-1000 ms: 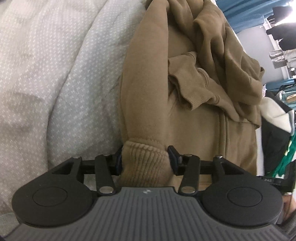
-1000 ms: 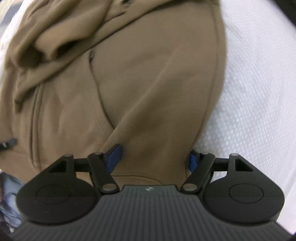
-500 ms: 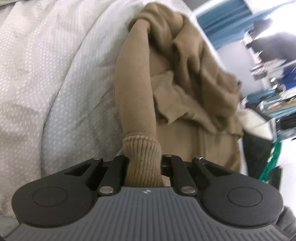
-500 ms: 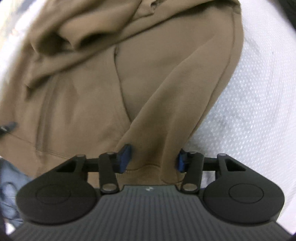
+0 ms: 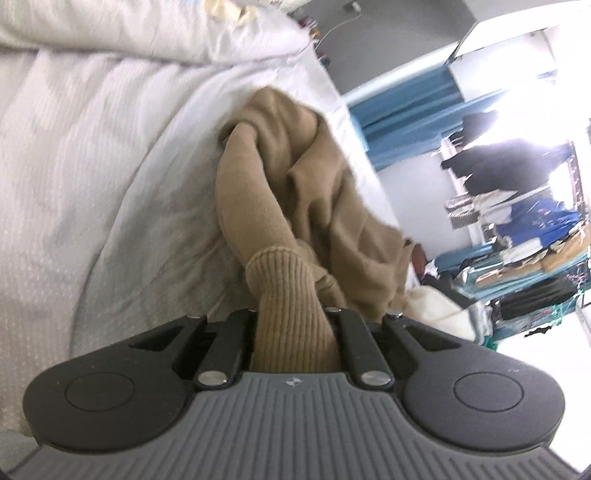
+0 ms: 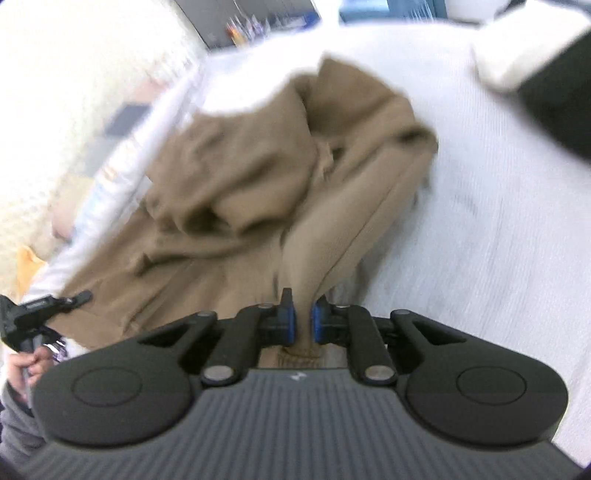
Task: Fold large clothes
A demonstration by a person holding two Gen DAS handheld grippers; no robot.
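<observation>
A tan hoodie (image 5: 317, 192) lies bunched on a white bed cover (image 5: 92, 177). My left gripper (image 5: 293, 317) is shut on the hoodie's ribbed sleeve cuff (image 5: 284, 288), and the sleeve runs up from the cuff to the crumpled body. In the right wrist view the hoodie (image 6: 258, 184) is lifted and blurred by motion. My right gripper (image 6: 303, 317) is shut on a pinched fold of the hoodie's hem edge (image 6: 306, 266); its blue pads (image 6: 290, 321) press the cloth.
The white bed cover (image 6: 480, 240) stretches to the right. A white pillow (image 5: 147, 33) lies at the bed's head. Racks of clothes (image 5: 517, 251) and blue curtains (image 5: 406, 110) stand beyond the bed edge. The other handheld gripper (image 6: 33, 314) shows at the left.
Both grippers closed on the hoodie, left on the cuff, right on the hem, and pulled back and up, so the garment now stretches away from them.
</observation>
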